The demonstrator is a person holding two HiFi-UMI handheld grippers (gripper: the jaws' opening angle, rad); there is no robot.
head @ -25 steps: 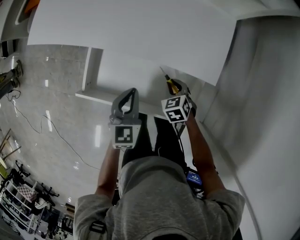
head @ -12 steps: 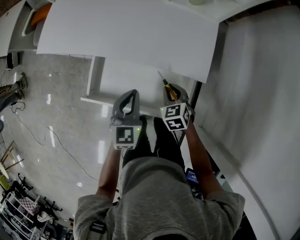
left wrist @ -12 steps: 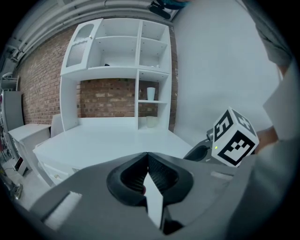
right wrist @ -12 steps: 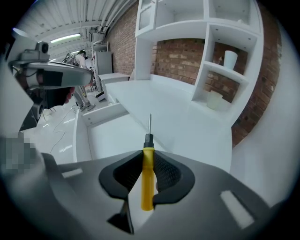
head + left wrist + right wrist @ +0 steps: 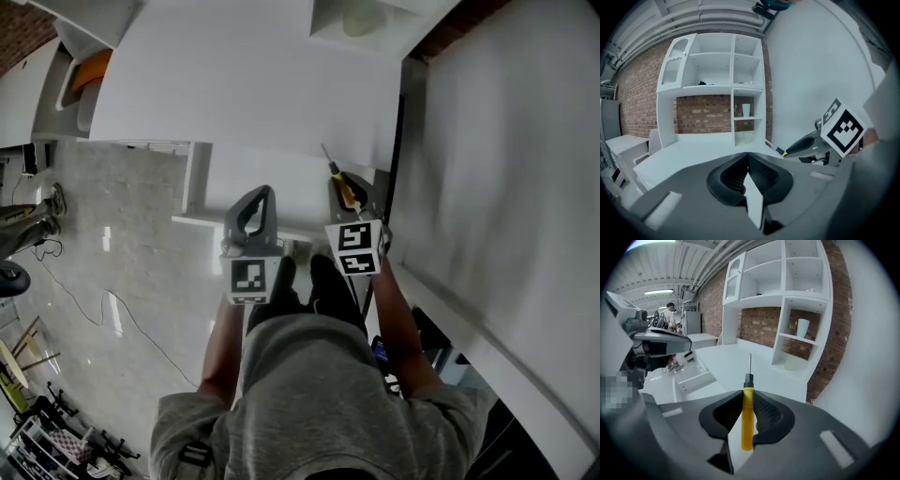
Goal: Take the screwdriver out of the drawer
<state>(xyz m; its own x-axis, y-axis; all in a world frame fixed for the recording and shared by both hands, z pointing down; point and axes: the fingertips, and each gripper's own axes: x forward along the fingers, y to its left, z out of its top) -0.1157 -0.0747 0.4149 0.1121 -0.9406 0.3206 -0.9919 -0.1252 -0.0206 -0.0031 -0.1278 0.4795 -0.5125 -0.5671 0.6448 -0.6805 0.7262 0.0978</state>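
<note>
Left gripper [image 5: 748, 159]: raised since earlier; jaws together, empty.
Right gripper [image 5: 746, 397]: raised likewise; clamped on screwdriver [image 5: 747, 420], shaft forward.
Drawer [image 5: 199, 178]: open, below grippers.

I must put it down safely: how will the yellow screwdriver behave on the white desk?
The screwdriver looks stiff and probably light: a thin metal shaft on a small handle. The handle seems round and smooth, so it may roll on the flat desk. It might also slip, since the right gripper pinches only the handle.
</note>
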